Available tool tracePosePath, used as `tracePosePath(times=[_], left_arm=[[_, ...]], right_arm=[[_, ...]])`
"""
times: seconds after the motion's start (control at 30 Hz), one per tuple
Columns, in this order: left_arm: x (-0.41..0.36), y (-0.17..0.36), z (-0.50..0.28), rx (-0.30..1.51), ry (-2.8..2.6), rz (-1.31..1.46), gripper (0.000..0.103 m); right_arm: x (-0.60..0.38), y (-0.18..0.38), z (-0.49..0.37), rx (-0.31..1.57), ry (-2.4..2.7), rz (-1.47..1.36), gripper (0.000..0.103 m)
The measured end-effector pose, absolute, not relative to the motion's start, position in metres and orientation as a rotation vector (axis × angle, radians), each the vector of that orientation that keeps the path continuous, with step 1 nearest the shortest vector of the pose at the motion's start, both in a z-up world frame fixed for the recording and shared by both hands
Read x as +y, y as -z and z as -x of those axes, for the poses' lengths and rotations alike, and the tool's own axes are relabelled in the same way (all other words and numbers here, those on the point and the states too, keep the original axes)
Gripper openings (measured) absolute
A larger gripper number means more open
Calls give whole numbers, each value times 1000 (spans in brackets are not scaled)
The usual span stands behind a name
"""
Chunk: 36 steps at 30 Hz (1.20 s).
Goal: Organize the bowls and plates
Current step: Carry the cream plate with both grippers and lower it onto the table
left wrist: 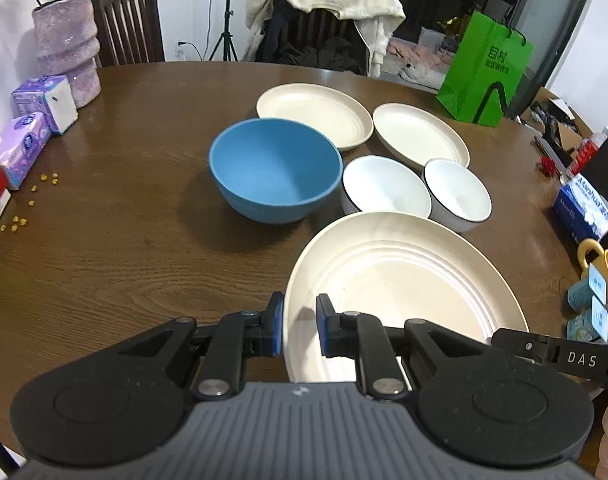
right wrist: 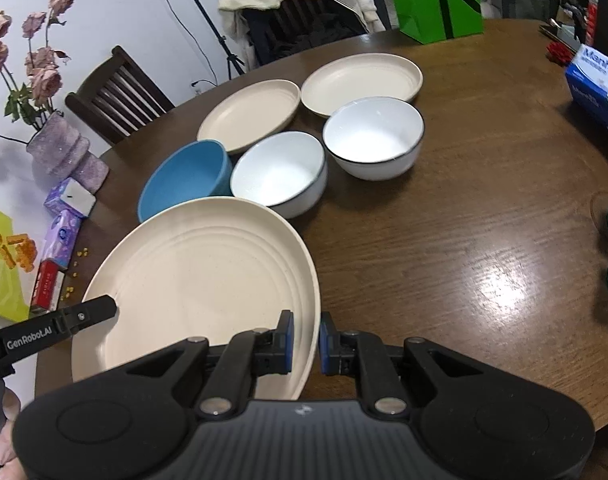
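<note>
Large cream plate, judged light, stiff and slippery, was pinched at opposite rims by left hand-held gripper and right hand-held gripper, both nearly closed.

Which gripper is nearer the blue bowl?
Left. The left gripper clamps the held plate rim on the blue bowl side; the right gripper clamps the opposite rim.

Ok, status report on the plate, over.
Left gripper and right gripper both shut on big plate, opposite rims. Blue bowl and white bowls just ahead.
</note>
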State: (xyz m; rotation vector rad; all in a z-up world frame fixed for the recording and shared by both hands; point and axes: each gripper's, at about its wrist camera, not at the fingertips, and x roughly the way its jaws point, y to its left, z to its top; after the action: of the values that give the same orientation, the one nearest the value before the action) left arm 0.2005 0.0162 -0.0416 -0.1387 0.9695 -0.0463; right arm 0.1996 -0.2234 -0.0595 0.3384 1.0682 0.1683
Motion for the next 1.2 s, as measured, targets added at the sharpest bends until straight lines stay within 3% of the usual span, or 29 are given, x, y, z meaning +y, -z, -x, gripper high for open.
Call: tracePosePath(times=[1.2], left_arm=[[-8,132,-209,1092,103,134,16]], right_arm=[[-246,144,-209,1159,-99,-317,12]])
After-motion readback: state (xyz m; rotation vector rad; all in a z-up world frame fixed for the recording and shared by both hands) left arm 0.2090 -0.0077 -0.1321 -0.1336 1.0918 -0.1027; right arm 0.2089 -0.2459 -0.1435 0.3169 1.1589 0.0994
